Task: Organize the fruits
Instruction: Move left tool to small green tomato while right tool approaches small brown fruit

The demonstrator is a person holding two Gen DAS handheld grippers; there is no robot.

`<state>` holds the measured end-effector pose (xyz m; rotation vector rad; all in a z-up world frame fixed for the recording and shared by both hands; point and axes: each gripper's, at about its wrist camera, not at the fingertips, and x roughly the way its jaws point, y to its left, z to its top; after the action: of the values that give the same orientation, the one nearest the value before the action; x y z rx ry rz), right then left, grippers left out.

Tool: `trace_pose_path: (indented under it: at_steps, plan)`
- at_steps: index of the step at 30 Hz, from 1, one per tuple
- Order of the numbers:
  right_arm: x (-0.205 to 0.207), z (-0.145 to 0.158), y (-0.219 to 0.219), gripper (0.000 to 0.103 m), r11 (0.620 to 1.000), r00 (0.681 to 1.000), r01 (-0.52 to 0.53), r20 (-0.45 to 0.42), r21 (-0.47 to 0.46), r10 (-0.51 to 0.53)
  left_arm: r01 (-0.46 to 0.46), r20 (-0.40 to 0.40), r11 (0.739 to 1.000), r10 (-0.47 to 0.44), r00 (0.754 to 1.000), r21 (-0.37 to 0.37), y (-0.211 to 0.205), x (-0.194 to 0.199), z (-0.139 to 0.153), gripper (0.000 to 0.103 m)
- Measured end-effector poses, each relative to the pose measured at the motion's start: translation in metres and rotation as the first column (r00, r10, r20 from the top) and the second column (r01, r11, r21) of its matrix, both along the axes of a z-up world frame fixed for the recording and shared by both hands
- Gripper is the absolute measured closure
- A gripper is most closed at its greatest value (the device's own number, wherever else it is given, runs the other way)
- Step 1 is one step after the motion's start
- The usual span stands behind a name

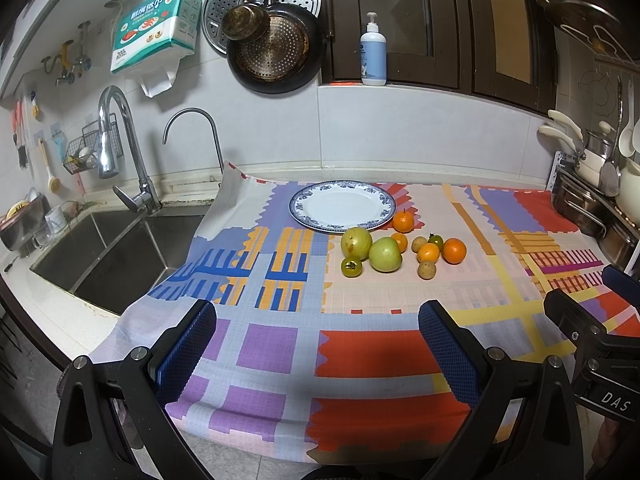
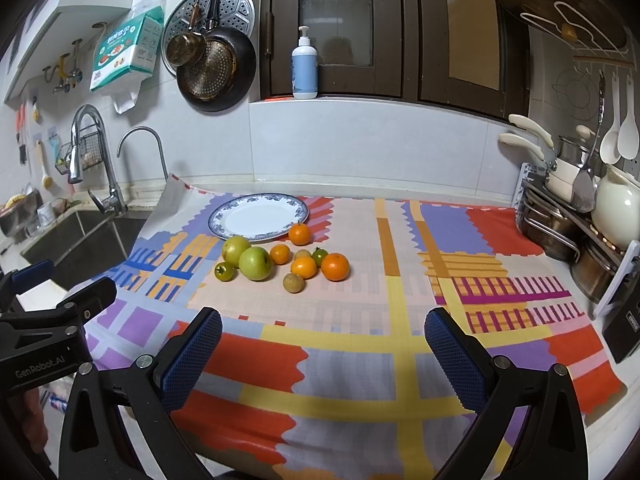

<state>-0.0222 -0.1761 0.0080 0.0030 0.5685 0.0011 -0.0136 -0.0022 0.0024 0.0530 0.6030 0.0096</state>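
Note:
A white plate with a blue rim (image 1: pixel 342 207) (image 2: pixel 259 217) sits bare at the back of the patterned cloth. In front of it lies a cluster of fruit: two green apples (image 1: pixel 385 254) (image 2: pixel 255 263), several oranges such as the largest one (image 1: pixel 454 251) (image 2: pixel 335 267), small green tomatoes (image 1: pixel 351 267) (image 2: pixel 224 271) and brown longans (image 1: pixel 426 269) (image 2: pixel 294 282). My left gripper (image 1: pixel 318 354) is open over the cloth's near edge, well short of the fruit. My right gripper (image 2: pixel 322 360) is open too, near the front edge, holding nothing.
A steel sink (image 1: pixel 108 256) with two taps lies left of the cloth. Pots and utensils on a rack (image 2: pixel 576 220) crowd the right end. Pans (image 1: pixel 276 52) hang on the tiled wall, and a pump bottle (image 1: pixel 373 54) stands on the sill.

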Motion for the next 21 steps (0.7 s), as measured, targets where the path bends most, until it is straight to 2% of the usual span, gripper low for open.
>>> trace_pose_path:
  at_steps: [11,21]
  plan:
    - [0.021,-0.011,0.006,0.001,1.0,0.999,0.001,-0.048,-0.005,-0.001,0.033,-0.037,0.999,-0.033,0.999,0.006,0.007,0.031,-0.008,0.0]
    - [0.065,-0.027,0.018,0.001,1.0,0.994,0.021,-0.11,0.001,-0.021,0.132,-0.072,0.991,-0.131,0.989,0.007,0.014,0.086,-0.023,0.001]
